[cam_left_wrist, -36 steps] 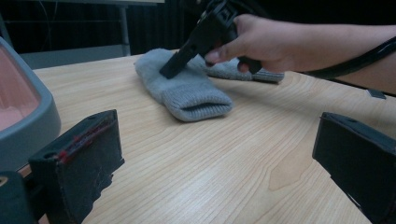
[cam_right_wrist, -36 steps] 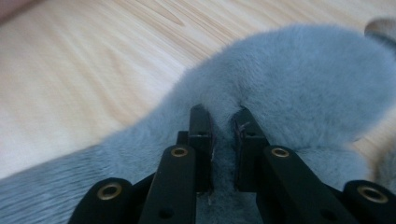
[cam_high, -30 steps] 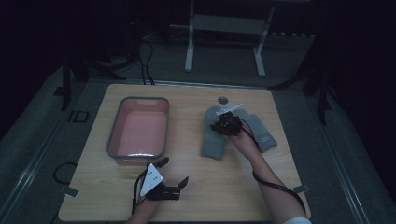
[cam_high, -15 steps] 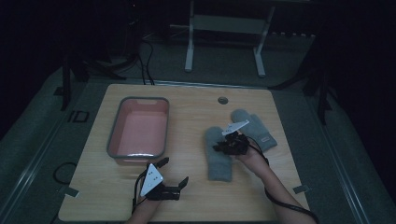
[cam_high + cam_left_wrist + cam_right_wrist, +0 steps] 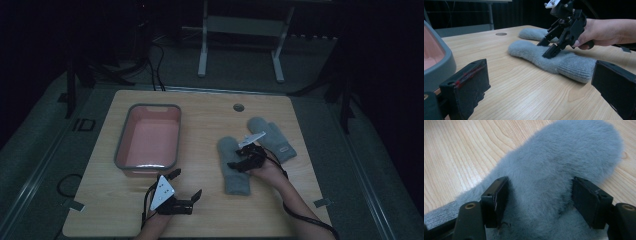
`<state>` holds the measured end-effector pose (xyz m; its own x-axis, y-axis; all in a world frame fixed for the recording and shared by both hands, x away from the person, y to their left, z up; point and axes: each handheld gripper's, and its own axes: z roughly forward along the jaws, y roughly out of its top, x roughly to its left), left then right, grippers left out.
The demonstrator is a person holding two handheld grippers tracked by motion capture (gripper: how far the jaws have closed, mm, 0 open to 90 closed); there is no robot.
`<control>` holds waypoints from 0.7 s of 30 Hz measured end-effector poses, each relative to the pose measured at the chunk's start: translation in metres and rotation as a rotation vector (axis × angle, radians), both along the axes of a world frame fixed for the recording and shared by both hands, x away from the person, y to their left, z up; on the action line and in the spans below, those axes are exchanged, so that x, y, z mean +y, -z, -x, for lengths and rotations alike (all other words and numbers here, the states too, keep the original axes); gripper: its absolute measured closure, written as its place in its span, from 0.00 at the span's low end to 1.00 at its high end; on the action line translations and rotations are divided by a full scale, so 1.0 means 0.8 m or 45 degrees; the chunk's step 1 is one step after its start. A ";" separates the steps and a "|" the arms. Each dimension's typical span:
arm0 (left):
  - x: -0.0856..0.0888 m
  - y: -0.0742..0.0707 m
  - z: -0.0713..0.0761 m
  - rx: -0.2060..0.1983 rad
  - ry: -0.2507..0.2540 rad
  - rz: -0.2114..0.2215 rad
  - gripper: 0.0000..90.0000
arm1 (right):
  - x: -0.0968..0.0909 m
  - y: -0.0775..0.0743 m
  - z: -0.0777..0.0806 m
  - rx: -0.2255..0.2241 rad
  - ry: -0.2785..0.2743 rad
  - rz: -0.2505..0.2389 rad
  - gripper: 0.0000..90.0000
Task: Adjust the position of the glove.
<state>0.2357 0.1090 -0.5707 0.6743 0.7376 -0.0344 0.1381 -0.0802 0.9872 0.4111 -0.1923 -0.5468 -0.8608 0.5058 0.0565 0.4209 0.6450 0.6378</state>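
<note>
Two grey fuzzy mittens lie on the right half of the wooden table [image 5: 200, 120]. The nearer mitten [image 5: 233, 172] lies lengthwise, and the farther mitten [image 5: 274, 137] lies behind it to the right. My right gripper [image 5: 240, 164] points down onto the nearer mitten [image 5: 554, 157]. Its jaws have just been opening; they stand spread with the mitten's fluff between them [image 5: 539, 202], the pads apart from it. From the left gripper view the right gripper [image 5: 546, 48] rests its tips on that mitten [image 5: 571, 65]. My left gripper [image 5: 186, 183] lies at the table's front, open and empty [image 5: 539, 87].
A pink tray with a grey rim [image 5: 122, 145] stands on the left half of the table, its corner close to the left gripper [image 5: 439, 65]. A round hole [image 5: 238, 107] sits near the table's far edge. A white stand [image 5: 202, 50] is on the floor behind.
The right gripper came toward the front and down with the nearer mitten, laid it flat beside the other, and its jaws went from shut to spread. The left gripper kept still.
</note>
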 end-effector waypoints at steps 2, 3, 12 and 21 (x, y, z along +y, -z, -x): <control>0.000 0.000 0.000 0.002 0.001 0.003 0.02 | 0.002 -0.004 0.000 -0.005 0.015 0.014 0.30; 0.000 0.000 0.000 0.003 0.001 0.004 0.02 | 0.002 -0.007 0.001 -0.013 0.013 0.015 0.29; 0.000 0.000 0.000 0.000 0.004 0.003 0.02 | -0.033 -0.060 0.000 -0.151 0.161 -0.071 0.32; 0.000 0.000 0.000 0.003 0.003 0.006 0.02 | -0.083 -0.082 -0.027 -0.183 0.362 -0.035 0.32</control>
<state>0.2359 0.1094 -0.5707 0.6761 0.7358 -0.0394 0.1400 -0.0758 0.9872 0.4328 -0.2589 -0.4812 -0.6851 0.7275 -0.0382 0.4864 0.4958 0.7194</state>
